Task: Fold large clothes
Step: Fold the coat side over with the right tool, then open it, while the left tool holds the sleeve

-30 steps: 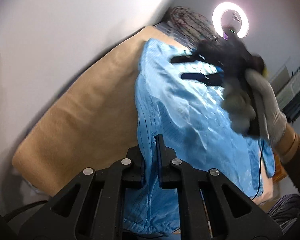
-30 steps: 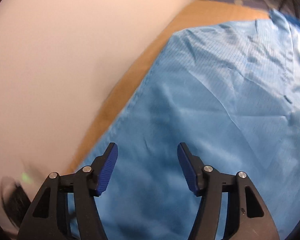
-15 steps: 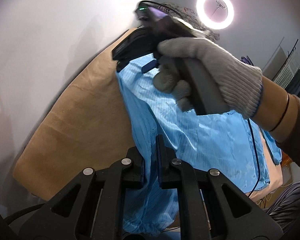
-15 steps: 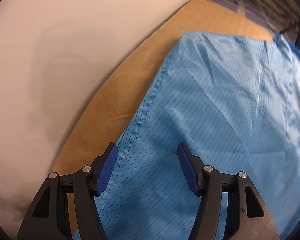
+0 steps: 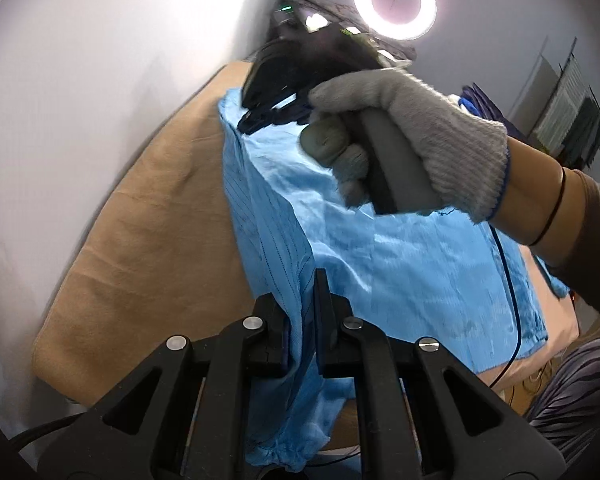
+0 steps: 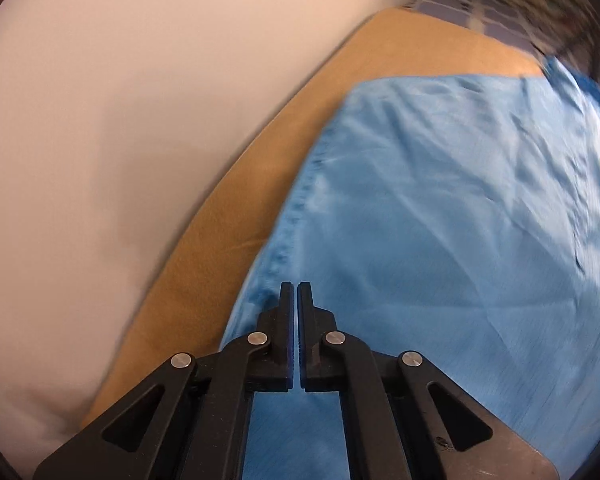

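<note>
A large light-blue garment (image 5: 400,264) lies spread over a tan padded surface (image 5: 148,220). My left gripper (image 5: 302,312) is shut on a raised fold at its near edge, and cloth hangs down between the fingers. A person's gloved hand (image 5: 420,128) holds my right gripper (image 5: 260,122) at the garment's far left corner. In the right wrist view the right gripper (image 6: 296,292) is shut at the hem of the garment (image 6: 440,220), where the cloth puckers around its tips. The pinched part itself is hidden.
A white wall runs along the left side of the tan surface (image 6: 220,280). A ring light (image 5: 396,0) glows at the far end above a dark patterned pile (image 6: 500,0). Striped fabric (image 5: 572,380) lies at the lower right. A thin cable (image 5: 508,280) trails over the garment.
The right gripper swung from over the middle of the garment to its left hem and its jaws went from wide open to shut. The left gripper lifted its fold slightly.
</note>
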The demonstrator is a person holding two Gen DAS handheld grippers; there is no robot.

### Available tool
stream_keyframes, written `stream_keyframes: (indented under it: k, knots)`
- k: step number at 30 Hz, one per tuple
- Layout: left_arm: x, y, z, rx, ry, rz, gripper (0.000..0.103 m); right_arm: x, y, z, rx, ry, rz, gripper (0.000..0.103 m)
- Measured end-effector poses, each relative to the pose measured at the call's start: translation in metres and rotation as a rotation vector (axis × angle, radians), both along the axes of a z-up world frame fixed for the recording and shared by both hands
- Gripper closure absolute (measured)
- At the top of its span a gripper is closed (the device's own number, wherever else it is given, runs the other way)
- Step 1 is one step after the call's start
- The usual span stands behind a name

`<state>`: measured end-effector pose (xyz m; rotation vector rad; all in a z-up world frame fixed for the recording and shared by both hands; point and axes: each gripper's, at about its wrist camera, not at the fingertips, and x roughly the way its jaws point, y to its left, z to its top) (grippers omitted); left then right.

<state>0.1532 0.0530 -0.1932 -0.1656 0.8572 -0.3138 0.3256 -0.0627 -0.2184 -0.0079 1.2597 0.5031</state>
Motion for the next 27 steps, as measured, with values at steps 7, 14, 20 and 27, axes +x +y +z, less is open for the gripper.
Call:
stream_keyframes:
  k: [7,14,20,27]
  knots:
    - [-0.009,-0.025,0.004,0.043,-0.007,-0.071,0.096,0.015,-0.109,0.019,0.226,0.019,-0.194,0.103]
    - [-0.016,-0.041,-0.001,0.062,0.009,-0.1,0.096,-0.006,-0.131,0.045,0.276,0.011,-0.132,0.098]
    - [-0.019,-0.05,-0.002,0.082,0.012,-0.123,0.097,-0.017,-0.13,0.05,0.273,0.002,-0.173,0.058]
    - [-0.019,-0.074,-0.016,0.125,0.035,-0.195,0.096,-0.029,-0.176,0.061,0.353,0.008,-0.178,0.047]
